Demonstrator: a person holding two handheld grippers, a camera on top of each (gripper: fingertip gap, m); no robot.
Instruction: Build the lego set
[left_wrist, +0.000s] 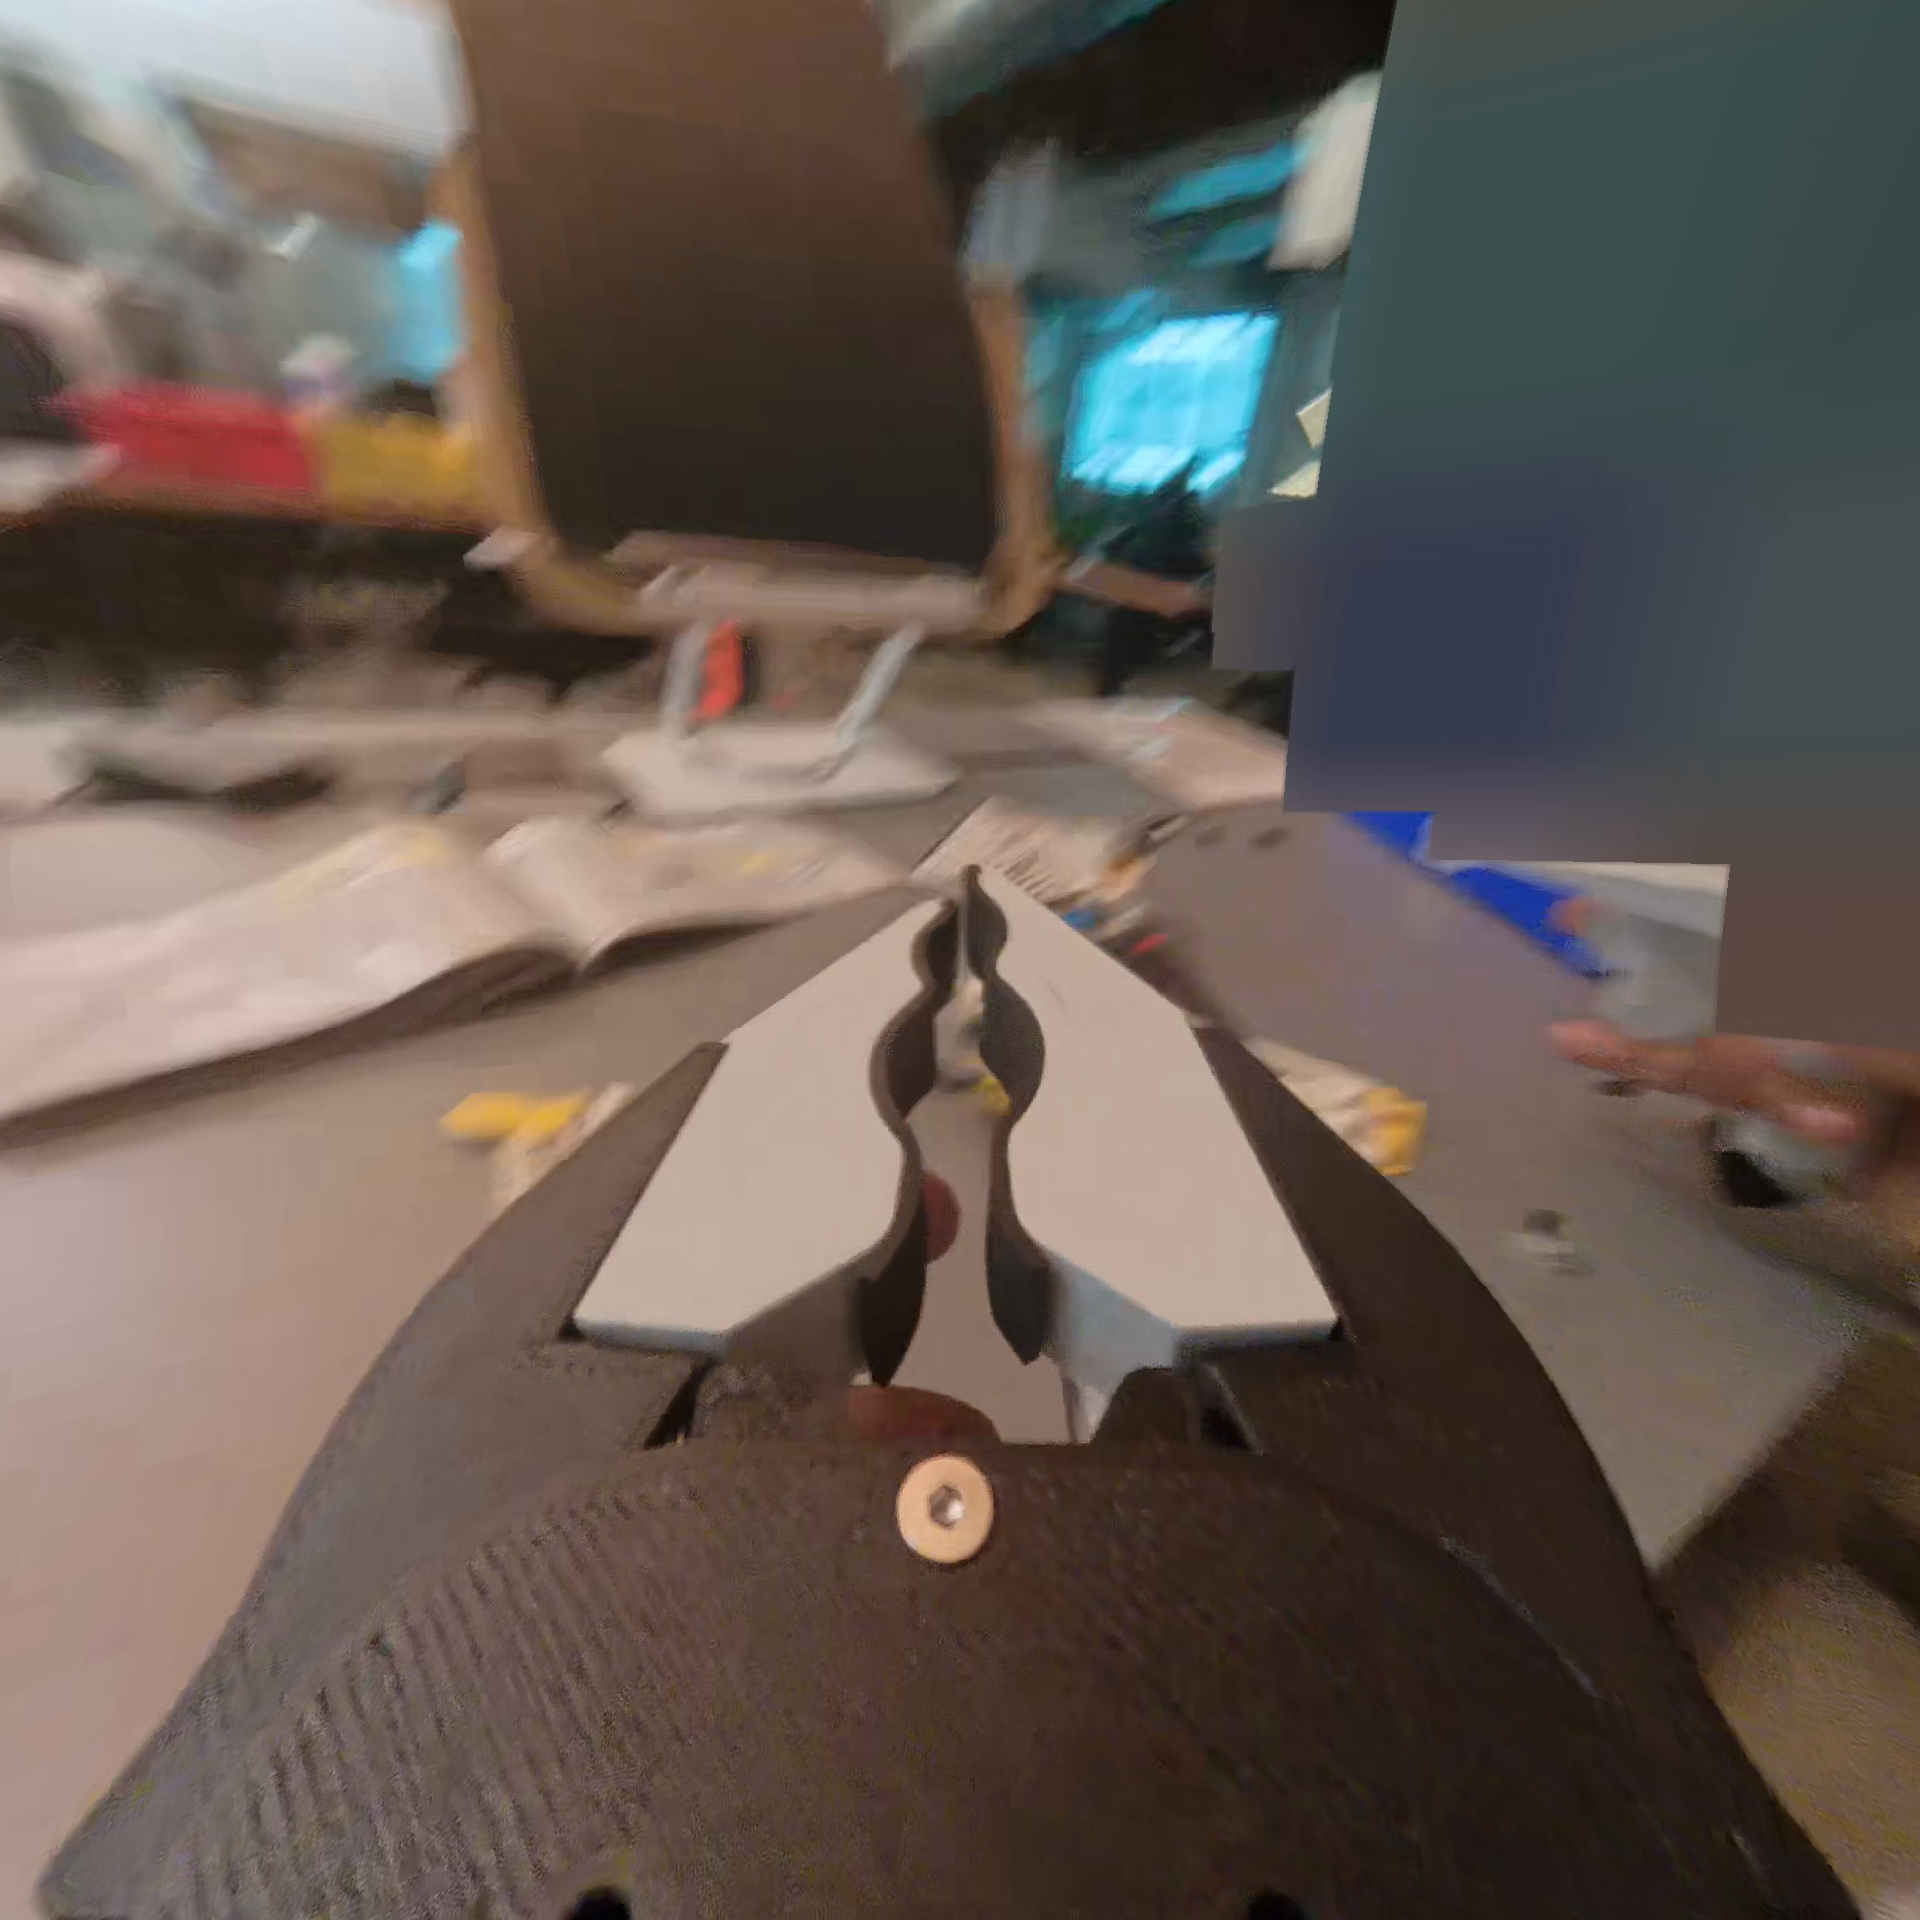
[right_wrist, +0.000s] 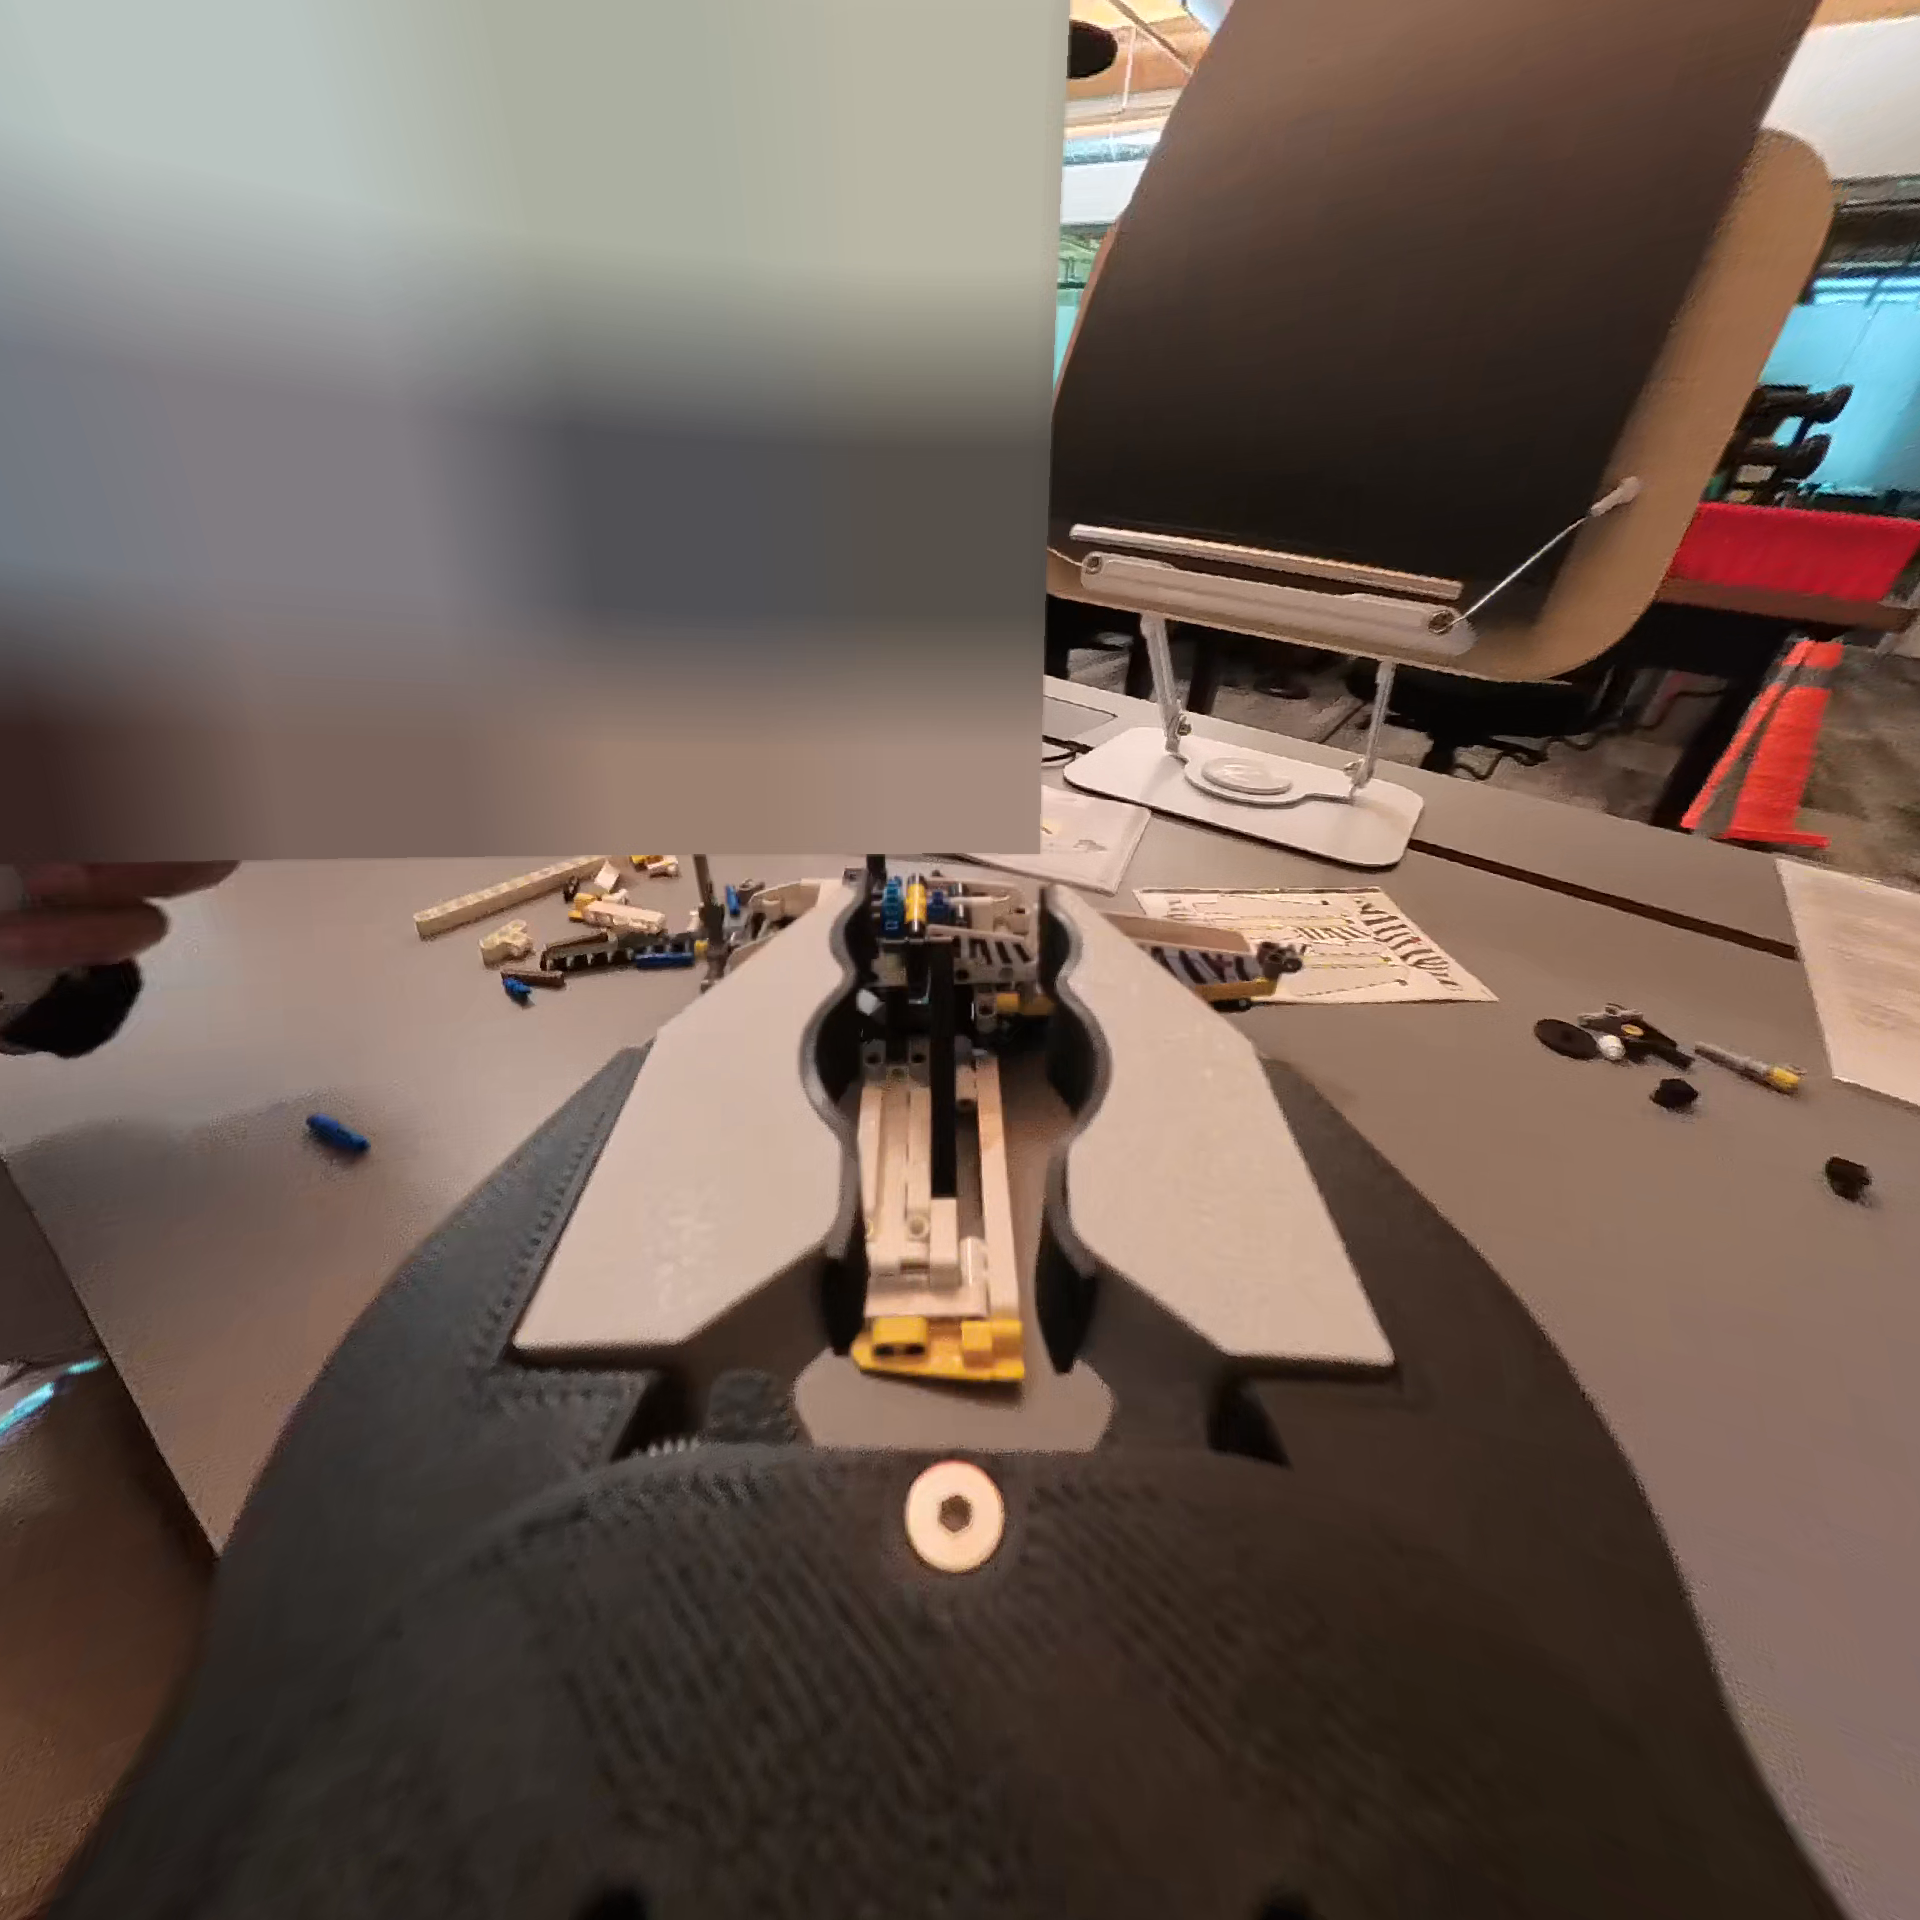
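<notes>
In the right wrist view my right gripper (right_wrist: 951, 904) is shut on a white, yellow and black lego assembly (right_wrist: 935, 1195). The assembly runs lengthwise between the grey fingers (right_wrist: 717, 1174) above the grey table (right_wrist: 1558, 1299). Loose lego pieces (right_wrist: 582, 925) lie at the far left, and a blue pin (right_wrist: 336, 1132) lies alone nearer. In the blurred left wrist view my left gripper (left_wrist: 966, 894) has its tips together and nothing shows between them. Yellow pieces (left_wrist: 509, 1117) lie on the table under it. A hand (left_wrist: 1745, 1081) reaches in from the right.
An open instruction booklet (left_wrist: 416, 935) lies at the left. A tablet on a white stand (right_wrist: 1247, 790) is at the back. A sticker sheet (right_wrist: 1340, 945), small black parts (right_wrist: 1610, 1039) and a paper (right_wrist: 1860, 987) lie at the right. An orange cone (right_wrist: 1777, 748) stands beyond the table. There is about 20 centimetres between the tips of the two grippers.
</notes>
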